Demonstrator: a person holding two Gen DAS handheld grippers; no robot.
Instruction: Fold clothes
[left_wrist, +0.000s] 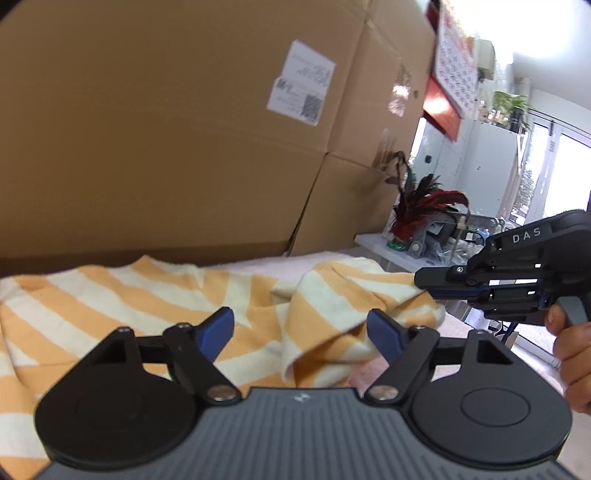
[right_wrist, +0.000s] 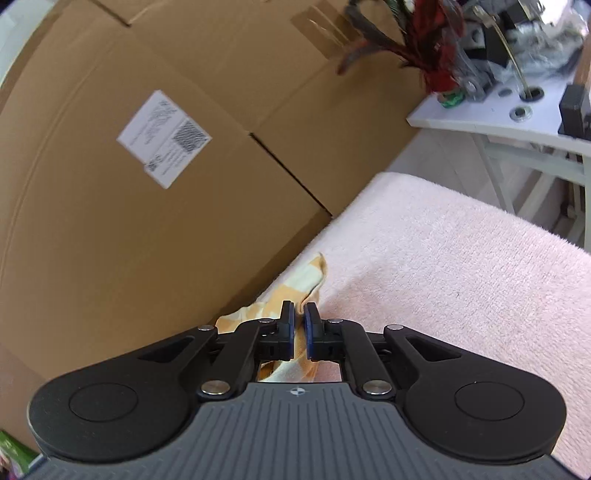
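Note:
An orange-and-cream striped garment (left_wrist: 147, 295) lies rumpled on a pink towelled surface (right_wrist: 443, 258). One part of it is lifted into a folded hump (left_wrist: 332, 295). My left gripper (left_wrist: 301, 332) hangs just above the cloth, jaws wide open, blue pads (left_wrist: 221, 330) on either side of the hump and not pressing on it. My right gripper (left_wrist: 423, 281) comes in from the right, held by a person's hand (left_wrist: 572, 354). In the right wrist view my right gripper (right_wrist: 299, 325) stands shut, pinching the striped garment (right_wrist: 306, 277) at its edge.
Large cardboard boxes (left_wrist: 166, 129) form a wall right behind the surface. A white side table (right_wrist: 498, 122) with red-black feathers (left_wrist: 424, 203) and metal clutter stands past the far right end. The pink surface's right edge drops off to the floor.

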